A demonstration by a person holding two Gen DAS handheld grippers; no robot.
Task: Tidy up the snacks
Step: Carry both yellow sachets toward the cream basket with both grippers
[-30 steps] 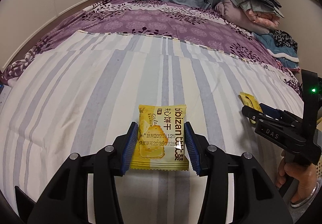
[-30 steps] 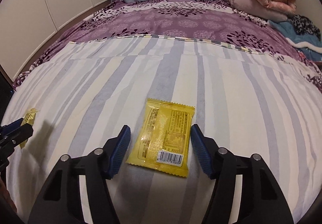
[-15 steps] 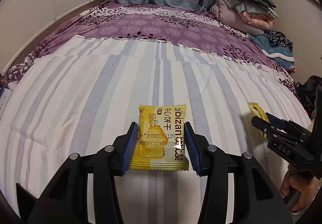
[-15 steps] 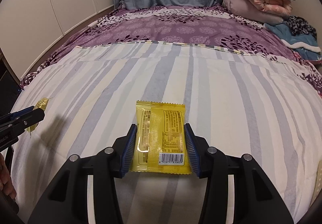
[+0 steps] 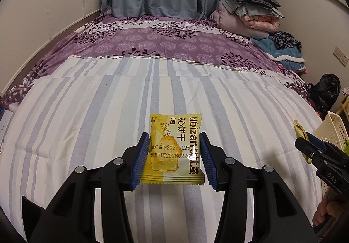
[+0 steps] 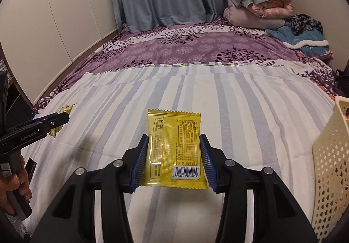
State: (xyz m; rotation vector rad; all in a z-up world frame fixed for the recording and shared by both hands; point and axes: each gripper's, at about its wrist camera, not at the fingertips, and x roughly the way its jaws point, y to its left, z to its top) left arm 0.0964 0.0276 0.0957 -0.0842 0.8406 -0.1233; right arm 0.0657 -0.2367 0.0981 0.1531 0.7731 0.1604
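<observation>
left gripper (image 5: pixel 174 156) fingers clamp yellow foil biscuit packet (image 5: pixel 173 149) by its sides, above striped bed (image 5: pixel 87 112) | right gripper (image 6: pixel 173 159) pinches barcode-side yellow packet (image 6: pixel 174 147), likely for cream perforated basket (image 6: pixel 329 155)

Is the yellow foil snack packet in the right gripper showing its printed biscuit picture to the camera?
No, the yellow foil snack packet clamped in the right gripper shows its back, with barcode and small print.

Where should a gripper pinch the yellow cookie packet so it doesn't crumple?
Across its two long side edges, coming in from its bottom sealed end. The flat yellow cookie packet is thin and floppy, so the left gripper squeezes its width, pads on both side edges. The right gripper holds a second yellow packet likewise, beside the cream perforated plastic basket.
</observation>
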